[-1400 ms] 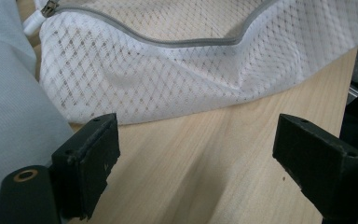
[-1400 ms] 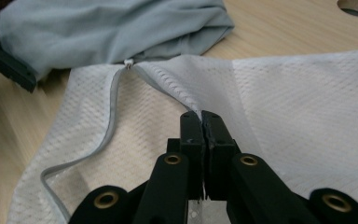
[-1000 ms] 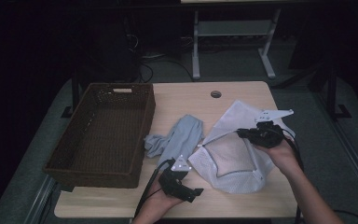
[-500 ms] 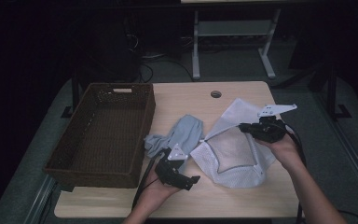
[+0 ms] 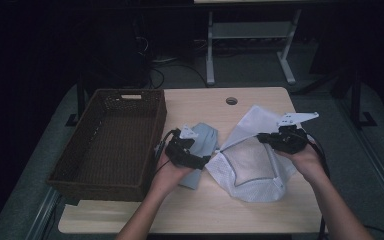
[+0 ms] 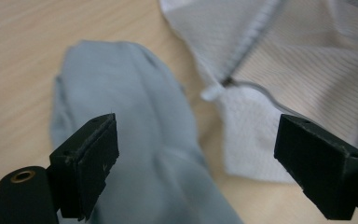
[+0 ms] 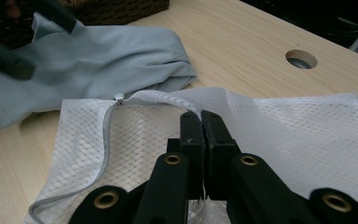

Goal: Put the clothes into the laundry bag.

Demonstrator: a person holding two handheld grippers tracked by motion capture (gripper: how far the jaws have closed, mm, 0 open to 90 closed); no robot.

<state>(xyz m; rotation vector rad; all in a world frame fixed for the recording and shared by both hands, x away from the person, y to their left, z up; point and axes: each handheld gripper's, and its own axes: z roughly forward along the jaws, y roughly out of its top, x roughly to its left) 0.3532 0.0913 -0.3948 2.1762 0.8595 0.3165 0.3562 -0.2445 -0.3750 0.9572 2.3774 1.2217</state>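
Above the grey cloth (image 5: 202, 142), the open-jawed left gripper (image 5: 200, 162) has been raised; the mesh bag (image 5: 252, 170) is held open by the clamped right gripper (image 5: 266, 138), ready for loading.

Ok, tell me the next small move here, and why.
Probably lower the open left gripper onto the grey cloth and close. The right gripper is pinching the mesh bag edge by its open zipper, and the cloth lies loose beside it.

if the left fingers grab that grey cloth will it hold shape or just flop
Probably flops: the grey cloth lies flat and creased on the table, with soft folds at its edge. It looks thin and light, so it should lift easily but drape from the left gripper. It could bunch or slide if pushed.
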